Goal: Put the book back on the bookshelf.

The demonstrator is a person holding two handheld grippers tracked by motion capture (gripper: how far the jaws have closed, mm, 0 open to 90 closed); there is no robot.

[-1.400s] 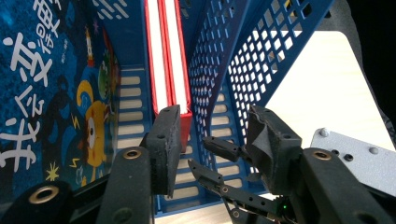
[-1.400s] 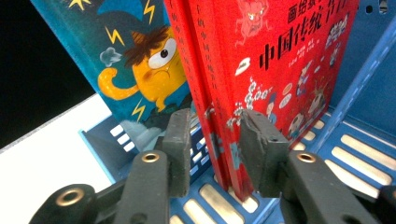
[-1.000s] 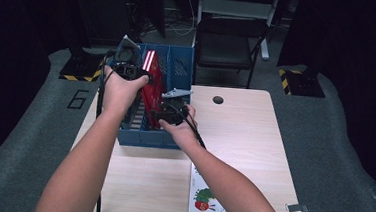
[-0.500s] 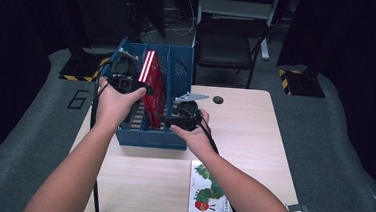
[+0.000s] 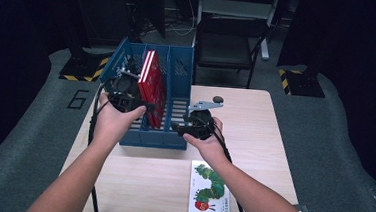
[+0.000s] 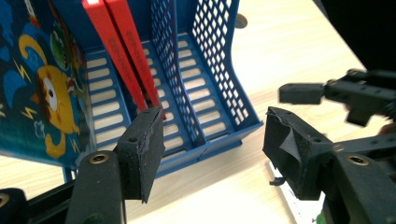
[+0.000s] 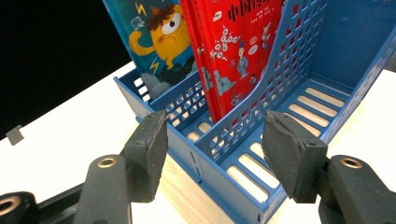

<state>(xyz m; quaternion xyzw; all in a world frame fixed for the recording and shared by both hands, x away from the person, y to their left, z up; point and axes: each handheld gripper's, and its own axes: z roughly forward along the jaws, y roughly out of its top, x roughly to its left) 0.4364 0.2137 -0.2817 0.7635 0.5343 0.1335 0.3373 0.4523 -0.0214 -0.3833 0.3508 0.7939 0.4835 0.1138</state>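
My left gripper (image 5: 148, 107) and right gripper (image 5: 175, 128) hang spread and empty, jaws just opened, frame centre. The red book (image 5: 152, 86) leans (loosely) in the blue rack (image 5: 173, 140); a clumsy nudge could topple it.

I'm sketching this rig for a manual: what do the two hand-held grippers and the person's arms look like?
Both are black. The left hand-held gripper and the right hand-held gripper each have two blocky dark foam-like pads on arms with brass-coloured rivets. The right one carries a grey three-cornered plate. Black cables trail back. Forearms are bare, no sleeves.
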